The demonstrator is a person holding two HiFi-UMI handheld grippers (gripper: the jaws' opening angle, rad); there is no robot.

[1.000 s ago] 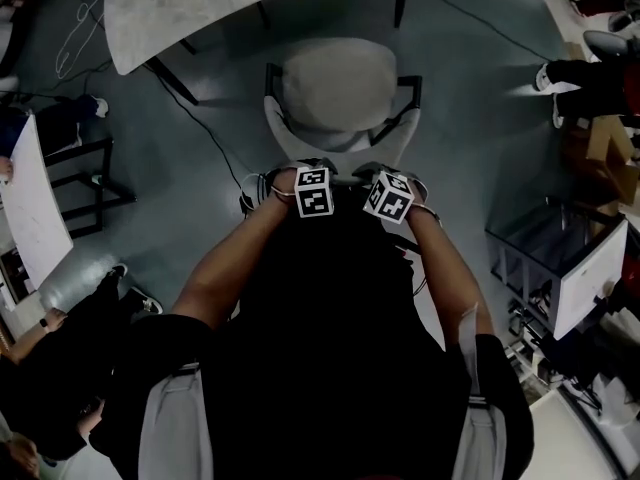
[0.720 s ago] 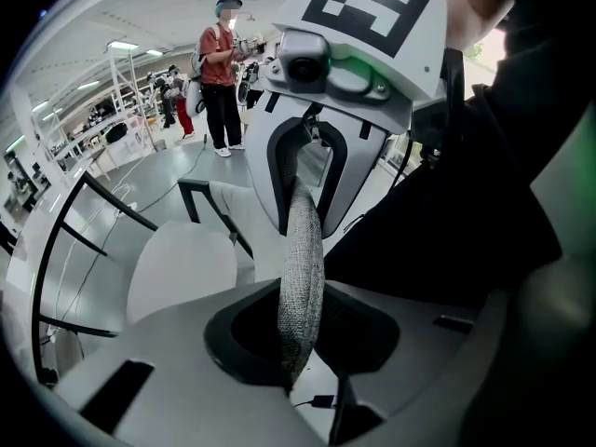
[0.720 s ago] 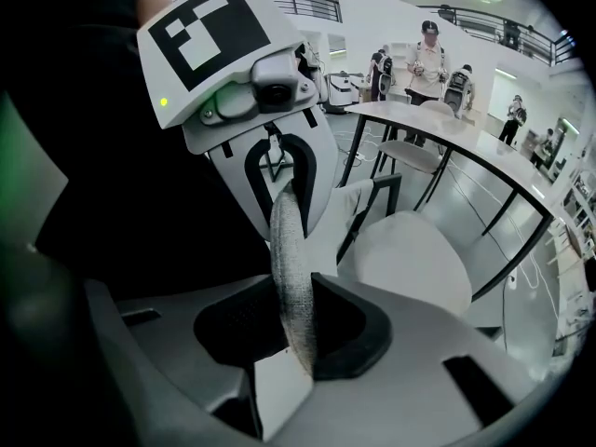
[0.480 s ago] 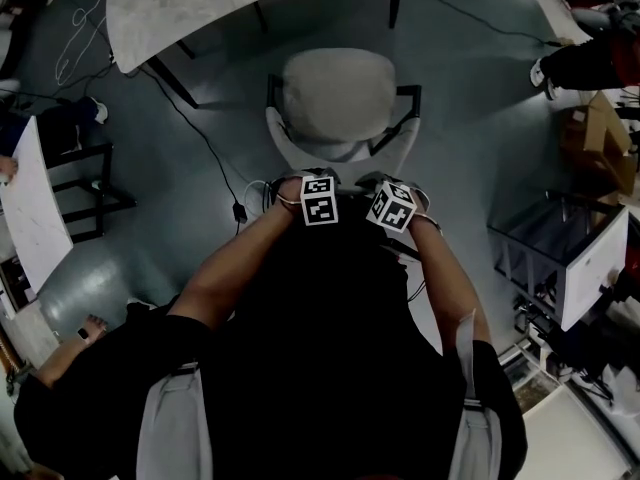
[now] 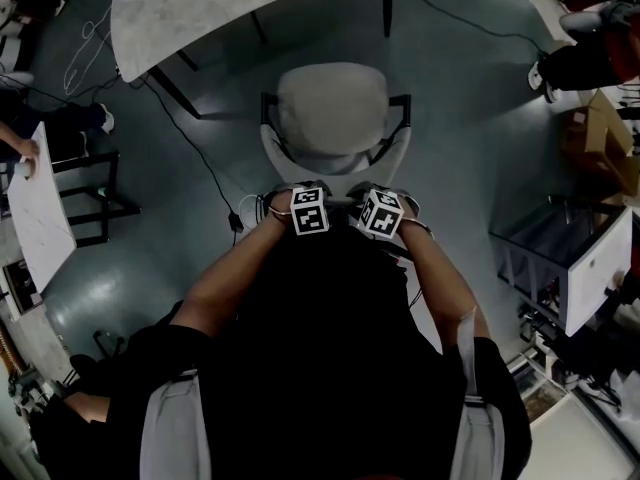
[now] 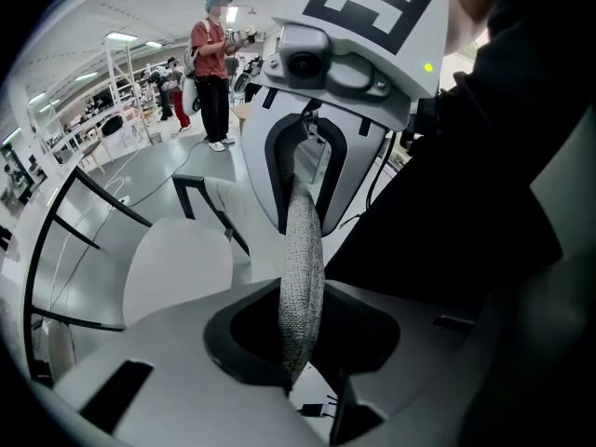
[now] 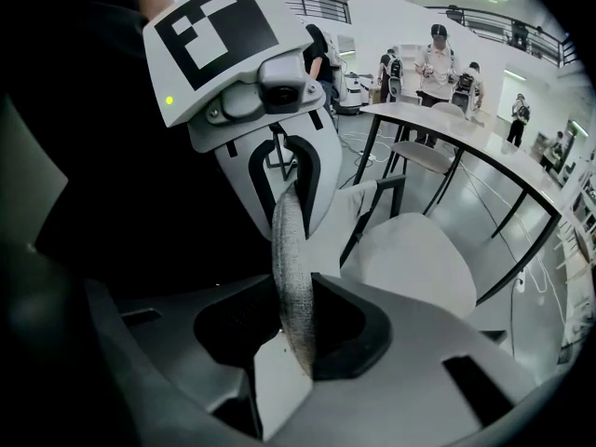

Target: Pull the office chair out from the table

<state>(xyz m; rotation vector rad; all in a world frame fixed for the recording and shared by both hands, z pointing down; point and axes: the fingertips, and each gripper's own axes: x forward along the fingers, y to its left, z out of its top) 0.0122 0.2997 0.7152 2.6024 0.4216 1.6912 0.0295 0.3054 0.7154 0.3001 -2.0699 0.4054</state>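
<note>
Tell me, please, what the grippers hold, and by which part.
The left gripper and right gripper both clamp the office chair by its backrest's top edge.

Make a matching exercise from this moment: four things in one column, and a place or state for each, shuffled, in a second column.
Things:
1. office chair
2. table
3. black cable
4. left gripper

Places or states:
A. trails over the floor left of the chair
B. shut on the top edge of the backrest
C. along the top of the head view, beyond the chair
D. middle of the head view, standing clear of the table

Pairs: 1-D, 2-C, 3-A, 4-B
</note>
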